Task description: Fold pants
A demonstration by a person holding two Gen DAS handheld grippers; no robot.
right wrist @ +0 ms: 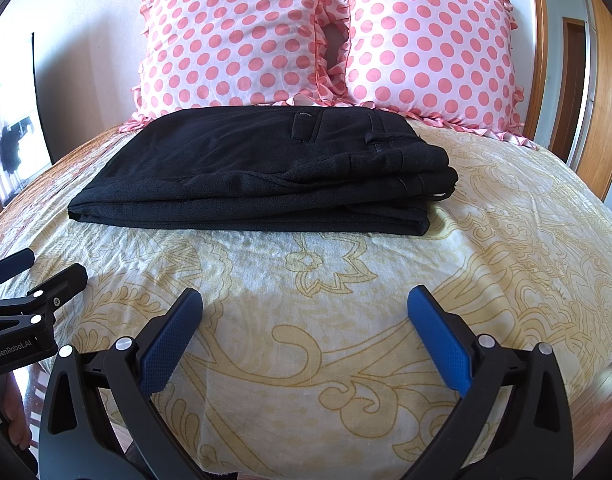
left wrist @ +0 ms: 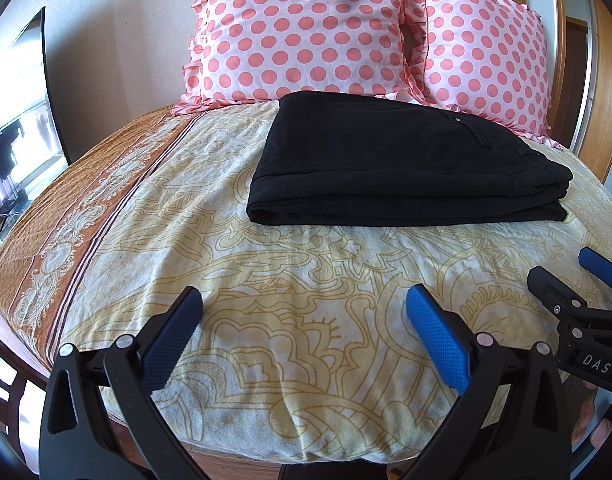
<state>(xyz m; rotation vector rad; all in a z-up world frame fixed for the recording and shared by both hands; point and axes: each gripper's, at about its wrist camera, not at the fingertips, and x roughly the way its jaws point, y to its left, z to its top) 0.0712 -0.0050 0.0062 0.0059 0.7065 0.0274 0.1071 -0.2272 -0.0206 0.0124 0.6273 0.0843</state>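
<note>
The black pants point(left wrist: 402, 164) lie folded into a flat rectangular stack on the bed, just in front of the pillows; they also show in the right wrist view point(right wrist: 266, 176), waistband and belt loops at the right end. My left gripper point(left wrist: 304, 308) is open and empty, hovering over the sheet short of the pants. My right gripper point(right wrist: 304, 308) is open and empty, also short of the pants. The right gripper shows at the right edge of the left wrist view point(left wrist: 574, 280); the left gripper shows at the left edge of the right wrist view point(right wrist: 38, 268).
Two pink polka-dot pillows point(left wrist: 306, 28) point(right wrist: 426, 44) lean against the wall behind the pants. The bed has a cream patterned sheet point(left wrist: 306, 272) with an orange border point(left wrist: 66, 216) on the left. A wooden door frame point(right wrist: 594, 100) stands at right.
</note>
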